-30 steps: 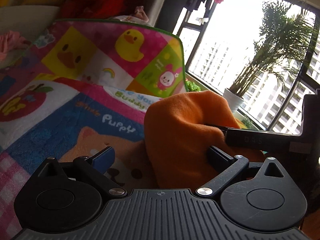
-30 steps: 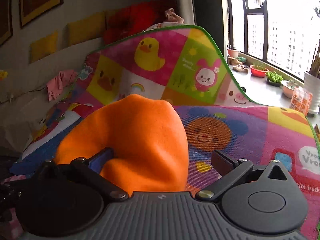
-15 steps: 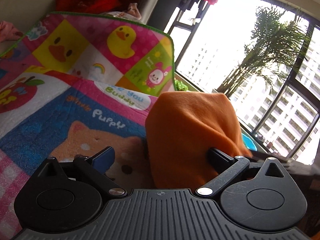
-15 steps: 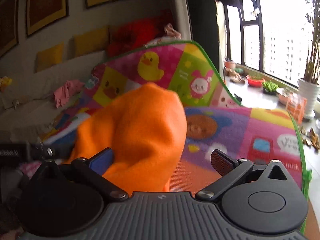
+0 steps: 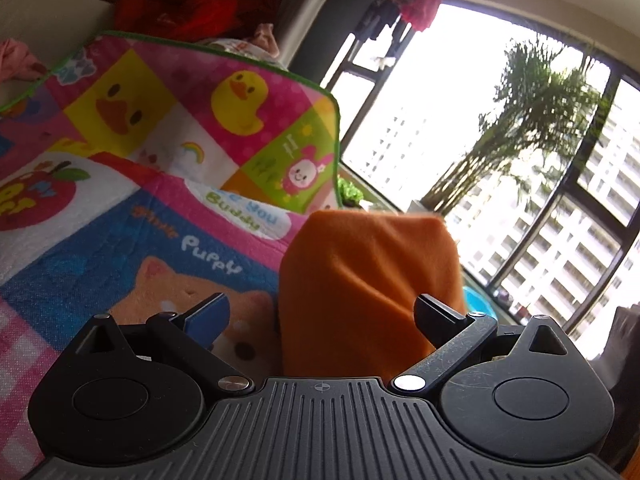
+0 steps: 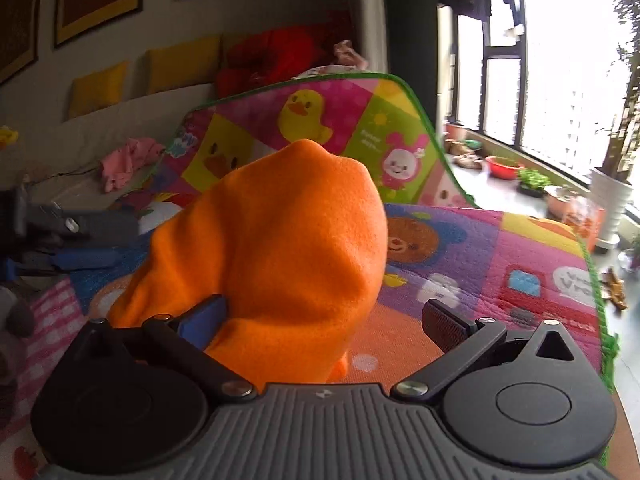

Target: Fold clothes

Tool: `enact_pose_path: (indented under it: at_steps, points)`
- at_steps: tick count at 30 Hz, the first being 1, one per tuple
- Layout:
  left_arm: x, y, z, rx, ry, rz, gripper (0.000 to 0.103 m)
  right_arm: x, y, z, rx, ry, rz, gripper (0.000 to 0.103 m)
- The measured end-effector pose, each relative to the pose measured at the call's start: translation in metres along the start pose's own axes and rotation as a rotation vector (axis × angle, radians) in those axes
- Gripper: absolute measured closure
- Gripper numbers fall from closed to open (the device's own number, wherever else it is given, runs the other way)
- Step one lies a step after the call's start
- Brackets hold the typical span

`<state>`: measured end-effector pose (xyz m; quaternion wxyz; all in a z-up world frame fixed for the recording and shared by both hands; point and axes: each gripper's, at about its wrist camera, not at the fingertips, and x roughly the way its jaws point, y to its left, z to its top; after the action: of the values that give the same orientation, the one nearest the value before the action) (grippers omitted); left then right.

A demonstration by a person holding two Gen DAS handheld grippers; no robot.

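Item: orange cloth (image 6: 280, 248), lower centre, lifted higher off mat (image 6: 500, 256) than a second ago; my left gripper (image 5: 320, 314) and right gripper (image 6: 326, 316) gape wide, cloth merely draped, grip uncertain, fold pending.

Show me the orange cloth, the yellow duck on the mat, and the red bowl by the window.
orange cloth (image 6: 280, 240), right wrist view, bulging middle
yellow duck (image 6: 304, 116), right wrist view, body
red bowl (image 6: 503, 167), right wrist view, rim

The orange cloth (image 5: 368, 288) hides its own lower edge behind the left gripper's (image 5: 320, 316) body at 6 o'clock. In the right wrist view it covers the play mat (image 6: 500, 248) at centre. At 9 o'clock, a dark device (image 6: 60, 224) is blurred and cut off.
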<state>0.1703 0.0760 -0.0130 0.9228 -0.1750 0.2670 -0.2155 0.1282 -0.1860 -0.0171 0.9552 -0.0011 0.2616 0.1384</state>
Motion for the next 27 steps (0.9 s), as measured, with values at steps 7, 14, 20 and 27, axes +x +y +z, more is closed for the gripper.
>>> enact_pose_path:
  at_steps: [7, 14, 20, 27]
  points:
    - [0.008, 0.005, -0.005, 0.030, 0.015, 0.062, 0.001, -0.015, -0.022, 0.061, -0.013, -0.185, 0.034, 0.000]
    - [0.010, 0.011, -0.008, 0.021, 0.024, 0.071, 0.001, 0.080, -0.005, 0.073, -0.238, -0.007, -0.219, 0.000]
    - [0.012, 0.015, -0.009, 0.011, 0.036, 0.061, 0.001, 0.098, -0.026, 0.054, -0.062, 0.077, -0.185, 0.000]
    - [0.010, 0.024, -0.006, -0.035, 0.026, 0.077, 0.000, 0.010, -0.025, 0.047, -0.038, -0.077, 0.017, 0.000]
